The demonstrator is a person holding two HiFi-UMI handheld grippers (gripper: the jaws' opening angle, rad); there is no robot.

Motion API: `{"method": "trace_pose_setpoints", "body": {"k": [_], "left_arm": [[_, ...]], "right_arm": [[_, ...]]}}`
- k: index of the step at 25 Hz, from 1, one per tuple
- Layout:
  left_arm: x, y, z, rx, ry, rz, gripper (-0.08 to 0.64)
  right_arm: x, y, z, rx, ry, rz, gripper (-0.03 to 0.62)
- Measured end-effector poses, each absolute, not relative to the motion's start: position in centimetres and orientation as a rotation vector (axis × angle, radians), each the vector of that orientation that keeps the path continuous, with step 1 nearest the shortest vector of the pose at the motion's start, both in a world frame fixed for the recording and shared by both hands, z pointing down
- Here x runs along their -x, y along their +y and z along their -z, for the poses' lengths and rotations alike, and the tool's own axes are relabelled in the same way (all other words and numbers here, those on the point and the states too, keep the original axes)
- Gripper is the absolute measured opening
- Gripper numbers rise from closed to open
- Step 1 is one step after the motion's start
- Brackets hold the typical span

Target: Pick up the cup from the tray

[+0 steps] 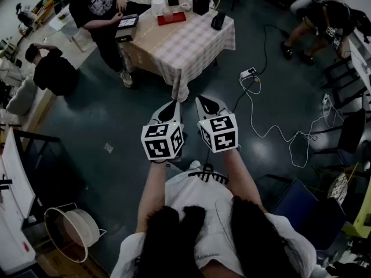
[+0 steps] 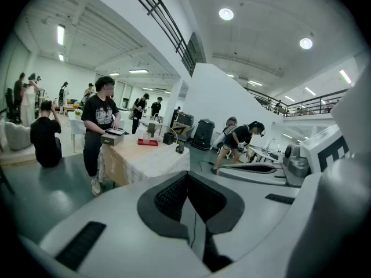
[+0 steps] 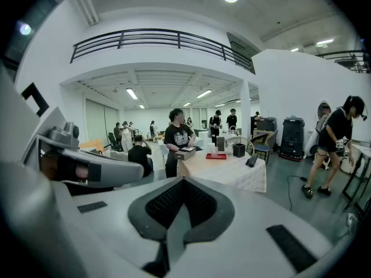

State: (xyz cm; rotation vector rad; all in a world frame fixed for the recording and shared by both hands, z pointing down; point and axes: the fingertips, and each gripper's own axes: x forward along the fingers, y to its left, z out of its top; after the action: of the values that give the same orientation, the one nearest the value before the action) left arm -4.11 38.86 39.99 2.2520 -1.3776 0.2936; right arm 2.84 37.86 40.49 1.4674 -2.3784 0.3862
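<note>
A clear cup (image 1: 168, 14) stands on a red tray (image 1: 176, 19) at the far side of a table with a checked cloth (image 1: 185, 42), well ahead of me. The right gripper view has the tray (image 3: 216, 156) and cup (image 3: 220, 147) small in the distance; the left gripper view shows the tray (image 2: 147, 143) too. My left gripper (image 1: 171, 105) and right gripper (image 1: 203, 101) are held side by side over the dark floor, short of the table. Both are shut with nothing between the jaws.
A person in a black T-shirt (image 1: 98, 7) stands at the table's left by a box (image 1: 124, 35). Black items (image 1: 201, 4) sit near the tray. A power strip (image 1: 248, 72) and cables (image 1: 261, 126) lie on the floor right of the table. Another person (image 1: 322, 16) bends over at far right.
</note>
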Motion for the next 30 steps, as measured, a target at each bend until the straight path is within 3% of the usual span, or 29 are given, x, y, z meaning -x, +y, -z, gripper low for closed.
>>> {"method": "trace_pose_setpoints", "body": {"k": [22, 26, 30], "left_arm": [[6.2, 34.0, -40.9, -2.187, -1.435, -0.306, 0.003], [6.8, 31.3, -41.2, -2.187, -1.425, -0.318, 0.003], [7.8, 27.3, -41.3, -2.188, -1.42, -0.307, 0.003]], "right_arm": [[-2.0, 33.1, -39.9, -1.49, -2.435, -0.425, 0.012], [-2.2, 30.2, -38.9, -1.561, -2.469, -0.397, 0.186], [-1.2, 26.4, -38.8, -1.539, -2.484, -0.393, 0.202]]}}
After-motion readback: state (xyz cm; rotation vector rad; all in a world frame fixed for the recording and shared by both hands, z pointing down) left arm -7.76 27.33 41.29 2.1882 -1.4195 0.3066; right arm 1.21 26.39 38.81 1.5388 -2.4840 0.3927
